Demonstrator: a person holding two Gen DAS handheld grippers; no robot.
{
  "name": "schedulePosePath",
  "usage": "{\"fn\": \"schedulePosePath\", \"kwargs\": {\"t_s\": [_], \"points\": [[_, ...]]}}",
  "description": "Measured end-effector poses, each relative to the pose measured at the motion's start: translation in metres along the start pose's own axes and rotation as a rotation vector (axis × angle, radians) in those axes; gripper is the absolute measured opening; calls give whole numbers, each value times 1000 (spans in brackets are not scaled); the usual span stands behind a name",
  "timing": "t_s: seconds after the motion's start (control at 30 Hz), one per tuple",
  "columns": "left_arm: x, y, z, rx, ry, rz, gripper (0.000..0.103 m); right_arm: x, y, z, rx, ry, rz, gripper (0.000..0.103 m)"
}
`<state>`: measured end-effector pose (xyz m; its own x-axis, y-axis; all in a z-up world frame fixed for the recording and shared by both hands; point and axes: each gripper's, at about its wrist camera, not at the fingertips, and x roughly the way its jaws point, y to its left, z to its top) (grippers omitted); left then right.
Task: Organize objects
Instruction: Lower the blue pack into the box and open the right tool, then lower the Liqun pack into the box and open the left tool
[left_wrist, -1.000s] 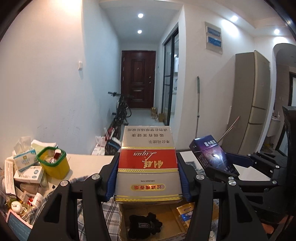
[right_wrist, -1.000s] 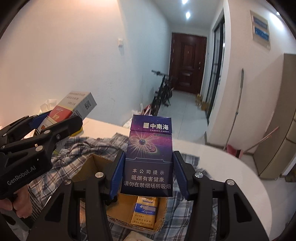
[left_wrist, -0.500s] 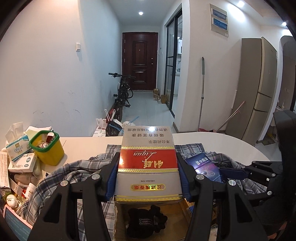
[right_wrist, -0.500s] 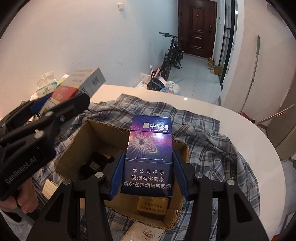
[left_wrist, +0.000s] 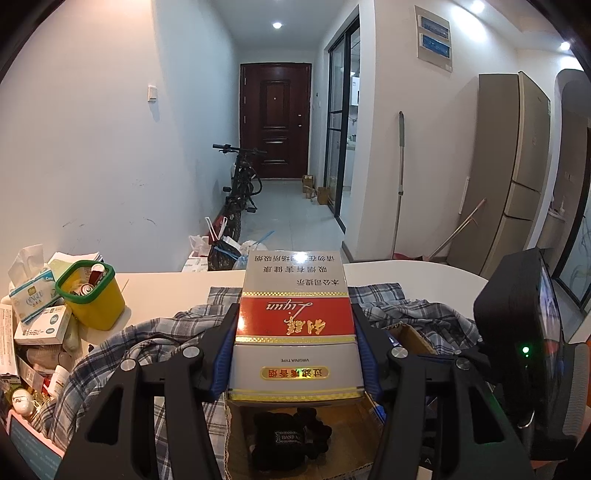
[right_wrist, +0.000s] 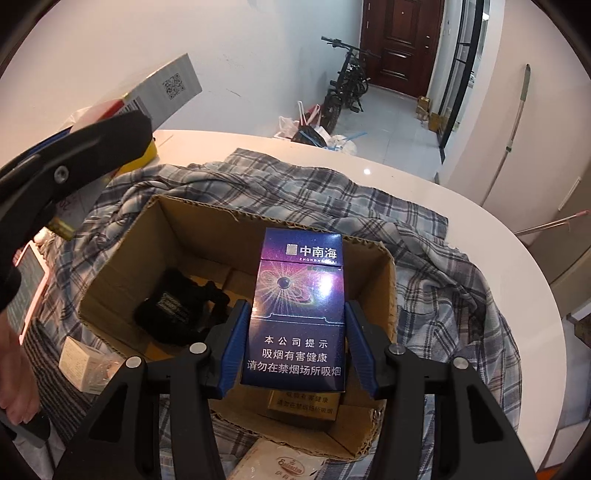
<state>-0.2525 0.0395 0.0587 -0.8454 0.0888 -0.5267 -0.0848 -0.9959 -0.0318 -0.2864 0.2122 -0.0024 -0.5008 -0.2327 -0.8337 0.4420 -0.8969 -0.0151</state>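
Lowered toward the cardboard box (right_wrist: 236, 236), right fingers (right_wrist: 236, 343) clamp the purple pack (right_wrist: 299, 317); only the left view shows fingers (left_wrist: 223, 354) gripping the red-and-silver pack (left_wrist: 295, 332).

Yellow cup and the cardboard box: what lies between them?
In the left wrist view, the plaid shirt is bunched between the yellow cup and the cardboard box.

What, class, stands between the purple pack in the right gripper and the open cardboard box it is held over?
Nothing visible blocks it. The purple pack, clamped in the right gripper, hangs over the open cardboard box. Inside lie a black bundle to the left and a gold pack just beneath, so free floor is limited.
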Motion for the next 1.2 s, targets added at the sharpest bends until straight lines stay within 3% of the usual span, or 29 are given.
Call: {"fn": "schedulePosePath", "kwargs": {"t_s": [0.33,0.4,0.77,0.93,1.1,1.2], "points": [[0,-5,-1,18,4,-4,58,4,2,1,-33,5,-73,54],[-2,-2,0,6,-3,-2,58,0,2,2,-38,-11,-96,60],[3,-10,-4,25,28,-42,58,-52,-13,8,26,-151,-106,61],[11,-11,-9,-9,92,-123,58,-76,-14,9,-17,-241,-290,62],[10,-14,-9,-18,92,-103,58,-93,-35,12,62,-273,-259,62],[14,-24,-10,-29,136,-131,58,-99,-47,9,102,-283,-187,62]]}}
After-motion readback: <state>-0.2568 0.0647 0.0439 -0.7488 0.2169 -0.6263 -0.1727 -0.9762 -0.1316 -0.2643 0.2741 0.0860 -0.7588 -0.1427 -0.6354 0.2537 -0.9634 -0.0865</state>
